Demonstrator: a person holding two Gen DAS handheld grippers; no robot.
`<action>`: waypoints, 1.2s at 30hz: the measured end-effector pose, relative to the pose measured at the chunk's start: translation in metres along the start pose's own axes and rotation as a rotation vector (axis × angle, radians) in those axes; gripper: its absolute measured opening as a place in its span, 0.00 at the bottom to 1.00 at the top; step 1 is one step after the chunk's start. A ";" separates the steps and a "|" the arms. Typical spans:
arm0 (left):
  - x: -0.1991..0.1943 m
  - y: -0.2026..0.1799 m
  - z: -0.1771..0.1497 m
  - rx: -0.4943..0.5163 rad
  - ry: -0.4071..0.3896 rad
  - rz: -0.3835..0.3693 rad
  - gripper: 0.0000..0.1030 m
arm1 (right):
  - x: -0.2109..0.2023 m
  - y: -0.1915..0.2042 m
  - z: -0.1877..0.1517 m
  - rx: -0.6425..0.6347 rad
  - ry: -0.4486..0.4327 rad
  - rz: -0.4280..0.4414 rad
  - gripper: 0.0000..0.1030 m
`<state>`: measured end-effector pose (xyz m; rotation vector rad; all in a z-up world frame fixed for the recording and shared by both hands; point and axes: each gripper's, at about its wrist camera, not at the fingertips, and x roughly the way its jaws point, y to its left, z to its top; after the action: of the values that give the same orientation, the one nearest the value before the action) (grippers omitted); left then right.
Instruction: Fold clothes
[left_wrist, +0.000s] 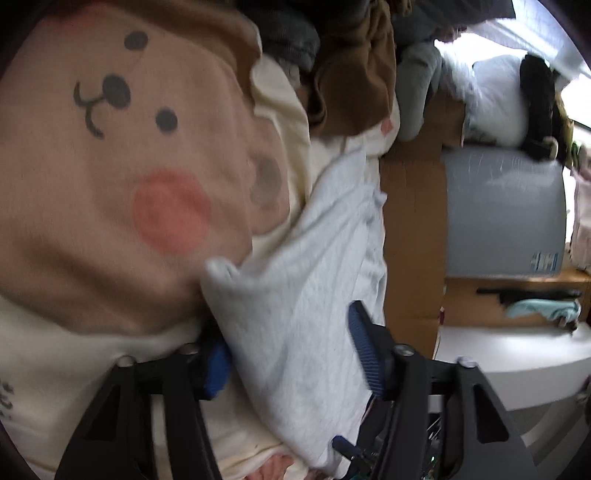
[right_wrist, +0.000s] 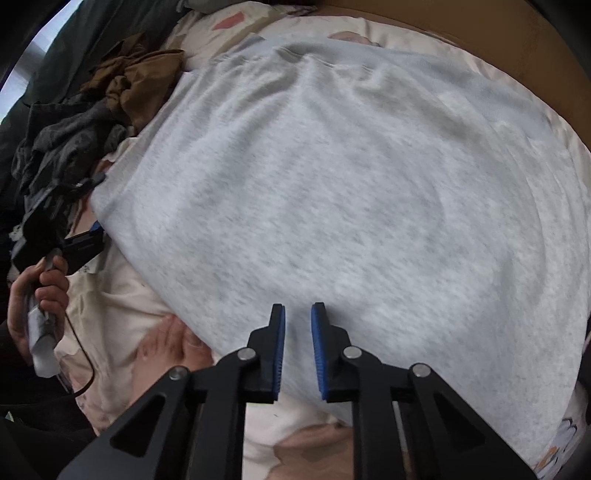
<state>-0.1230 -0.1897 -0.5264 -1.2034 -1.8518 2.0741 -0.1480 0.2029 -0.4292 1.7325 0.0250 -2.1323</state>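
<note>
A light grey heathered garment (right_wrist: 332, 192) lies spread over a cream blanket with a bear face (left_wrist: 110, 147). In the left wrist view the garment's edge (left_wrist: 295, 295) runs between the blue pads of my left gripper (left_wrist: 288, 350), whose jaws stand wide apart around the cloth. In the right wrist view my right gripper (right_wrist: 297, 347) hovers over the garment's near edge with its blue pads a narrow gap apart and nothing visibly pinched. The left gripper also shows in the right wrist view (right_wrist: 83, 240), at the garment's left corner, held by a hand.
A heap of brown (right_wrist: 136, 85) and dark grey clothes (right_wrist: 66, 147) lies at the far left of the bed. Beside the bed stand a cardboard box (left_wrist: 413, 229), a grey box (left_wrist: 502, 214) and a white surface (left_wrist: 509, 358).
</note>
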 end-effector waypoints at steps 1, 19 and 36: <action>0.001 0.001 0.001 -0.005 -0.001 -0.002 0.44 | 0.000 0.005 0.003 -0.006 -0.004 0.003 0.13; -0.016 -0.043 0.000 0.034 0.040 -0.088 0.11 | 0.038 0.024 -0.017 0.069 0.129 0.118 0.09; -0.020 -0.039 -0.001 0.025 0.033 -0.055 0.11 | 0.024 -0.006 0.034 0.156 0.037 0.142 0.05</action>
<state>-0.1246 -0.1898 -0.4828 -1.1605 -1.8178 2.0304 -0.1857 0.1932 -0.4452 1.8019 -0.2524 -2.0464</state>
